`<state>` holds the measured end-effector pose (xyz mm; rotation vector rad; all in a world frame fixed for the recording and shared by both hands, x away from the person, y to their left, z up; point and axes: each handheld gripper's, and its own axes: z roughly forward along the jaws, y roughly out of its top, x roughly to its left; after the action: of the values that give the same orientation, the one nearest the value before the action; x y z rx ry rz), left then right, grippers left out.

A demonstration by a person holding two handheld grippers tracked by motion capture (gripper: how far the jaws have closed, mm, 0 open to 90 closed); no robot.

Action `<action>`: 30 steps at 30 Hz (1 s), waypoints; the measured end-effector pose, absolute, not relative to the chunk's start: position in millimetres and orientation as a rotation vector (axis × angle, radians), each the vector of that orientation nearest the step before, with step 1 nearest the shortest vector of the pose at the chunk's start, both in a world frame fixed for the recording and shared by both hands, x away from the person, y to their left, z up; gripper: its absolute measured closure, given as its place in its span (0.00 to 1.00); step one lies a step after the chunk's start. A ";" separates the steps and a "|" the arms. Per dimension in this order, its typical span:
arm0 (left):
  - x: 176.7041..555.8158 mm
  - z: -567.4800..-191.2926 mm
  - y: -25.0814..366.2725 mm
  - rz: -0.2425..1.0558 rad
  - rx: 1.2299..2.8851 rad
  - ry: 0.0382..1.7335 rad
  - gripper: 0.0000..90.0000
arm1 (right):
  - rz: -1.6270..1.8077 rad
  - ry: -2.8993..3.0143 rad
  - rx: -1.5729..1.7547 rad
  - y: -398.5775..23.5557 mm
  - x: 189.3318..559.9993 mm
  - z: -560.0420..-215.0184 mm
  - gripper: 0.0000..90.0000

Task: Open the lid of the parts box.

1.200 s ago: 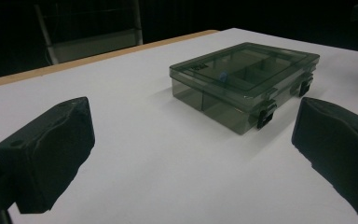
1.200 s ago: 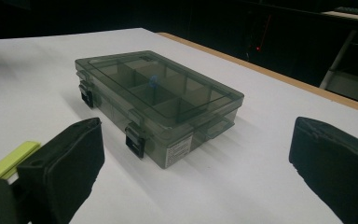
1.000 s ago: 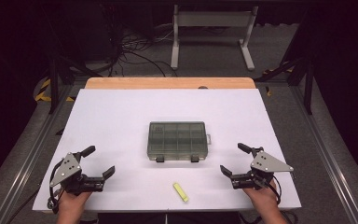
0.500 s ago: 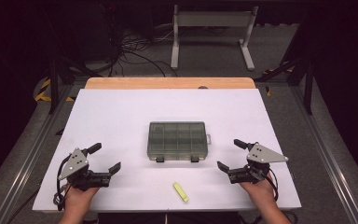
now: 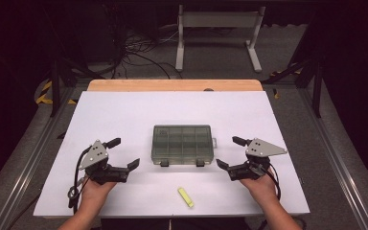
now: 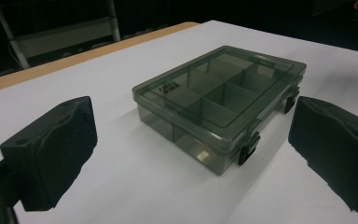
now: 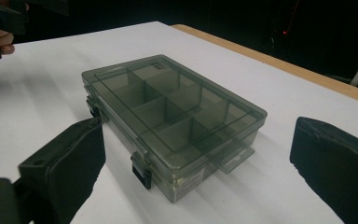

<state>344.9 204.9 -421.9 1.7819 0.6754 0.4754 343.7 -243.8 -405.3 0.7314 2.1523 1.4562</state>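
Grippers flank the compartment box (image 5: 182, 144), which sits shut at the centre of the tabletop (image 5: 124, 115): left gripper (image 5: 122, 153) at lower left, right gripper (image 5: 230, 152) at lower right, both with jaws spread wide and empty. Best approach, I'd say: steady one end, work the two dark latches (image 5: 165, 163) on the near edge squarely. Compartments look empty, though the smoky lid muddies that; the small yellow piece (image 5: 185, 197) near the bottom edge is too small to identify.
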 end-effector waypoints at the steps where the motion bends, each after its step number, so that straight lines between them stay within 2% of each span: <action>1: 347.7 -421.0 201.5 0.465 1.779 0.675 0.02 | 1.457 2.158 0.724 -241.9 345.7 -404.2 0.06; 5: 353.0 -417.0 193.3 0.418 1.764 0.667 0.01 | 1.455 2.174 0.693 -235.1 352.0 -403.8 0.08; 24: 368.5 -423.5 163.8 0.429 1.797 0.565 0.02 | 1.463 2.211 0.705 -221.9 361.0 -404.8 0.08; 30: 370.4 -425.6 162.8 0.391 1.828 0.564 0.02 | 1.456 2.209 0.710 -221.5 359.4 -406.5 0.08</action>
<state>370.4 162.8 -425.6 1.8280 0.5644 0.3911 359.4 -221.5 -406.5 0.7101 2.2090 1.4559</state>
